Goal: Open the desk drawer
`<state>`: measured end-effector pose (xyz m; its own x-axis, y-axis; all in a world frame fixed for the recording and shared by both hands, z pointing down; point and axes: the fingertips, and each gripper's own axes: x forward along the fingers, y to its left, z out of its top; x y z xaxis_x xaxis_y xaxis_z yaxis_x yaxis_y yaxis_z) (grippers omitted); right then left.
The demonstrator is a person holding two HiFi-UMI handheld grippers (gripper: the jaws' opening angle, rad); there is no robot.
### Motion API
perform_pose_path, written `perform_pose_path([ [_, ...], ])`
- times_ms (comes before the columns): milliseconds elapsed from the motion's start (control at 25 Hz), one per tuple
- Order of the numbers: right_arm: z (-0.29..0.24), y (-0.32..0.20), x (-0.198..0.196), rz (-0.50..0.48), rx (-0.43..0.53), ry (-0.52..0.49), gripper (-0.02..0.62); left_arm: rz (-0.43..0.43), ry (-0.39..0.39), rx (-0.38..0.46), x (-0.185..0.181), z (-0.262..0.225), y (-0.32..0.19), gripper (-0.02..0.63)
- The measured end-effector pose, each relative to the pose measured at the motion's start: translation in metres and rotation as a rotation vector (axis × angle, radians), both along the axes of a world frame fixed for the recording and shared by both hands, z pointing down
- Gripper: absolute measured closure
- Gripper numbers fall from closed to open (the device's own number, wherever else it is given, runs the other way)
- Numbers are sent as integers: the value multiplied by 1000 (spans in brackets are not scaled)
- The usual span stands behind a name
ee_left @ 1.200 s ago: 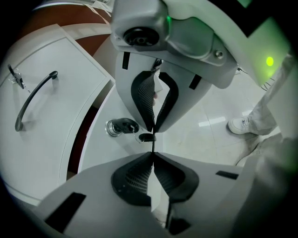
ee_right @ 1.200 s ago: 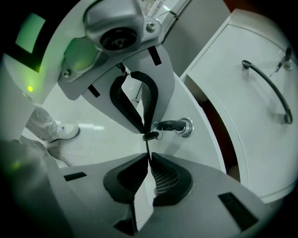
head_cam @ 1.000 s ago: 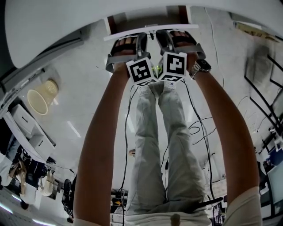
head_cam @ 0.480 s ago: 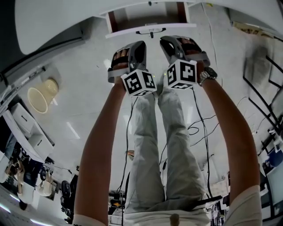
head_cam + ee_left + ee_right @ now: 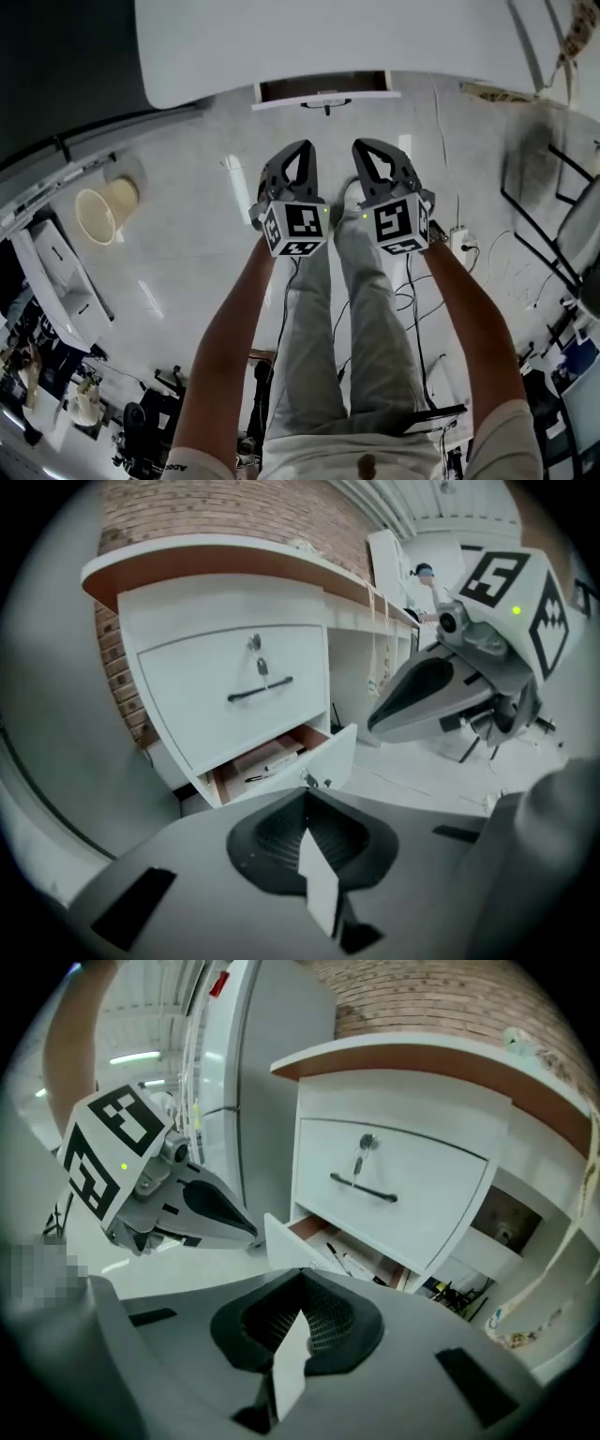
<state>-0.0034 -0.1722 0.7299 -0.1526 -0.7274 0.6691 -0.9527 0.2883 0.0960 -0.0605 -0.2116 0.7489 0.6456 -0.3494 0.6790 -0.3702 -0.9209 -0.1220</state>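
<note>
The white desk [image 5: 375, 37] fills the top of the head view. Its lower drawer [image 5: 323, 91] stands pulled out, and papers and pens lie inside the drawer [image 5: 267, 761]. The upper drawer [image 5: 234, 691] is closed, with a black handle and a key in its lock. My left gripper [image 5: 302, 150] and right gripper [image 5: 364, 148] hover side by side in the air, well short of the drawer. Both are shut with nothing between their jaws. The right gripper [image 5: 441, 691] shows in the left gripper view, and the left gripper [image 5: 187, 1208] in the right gripper view.
A beige bin [image 5: 98, 211] lies on the floor at the left, beside a white cabinet [image 5: 56, 272]. Cables [image 5: 422, 291] and a power strip [image 5: 459, 242] lie right of the person's legs [image 5: 361, 328]. A black chair frame [image 5: 553, 216] stands at the right.
Both grippers have left the drawer front, risen and drawn back toward the person, and rolled upright. The drawer stays pulled out.
</note>
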Motion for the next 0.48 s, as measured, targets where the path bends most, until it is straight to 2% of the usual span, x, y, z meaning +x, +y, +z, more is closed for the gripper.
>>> perform_pose_path([
  [320,-122,2,1,121,72,-227,569,-173,266,-80,-4,-136,0,600],
  [480,-193,7,5,152,145,-283,569,-197,362,-92,-12,-209,8,600],
])
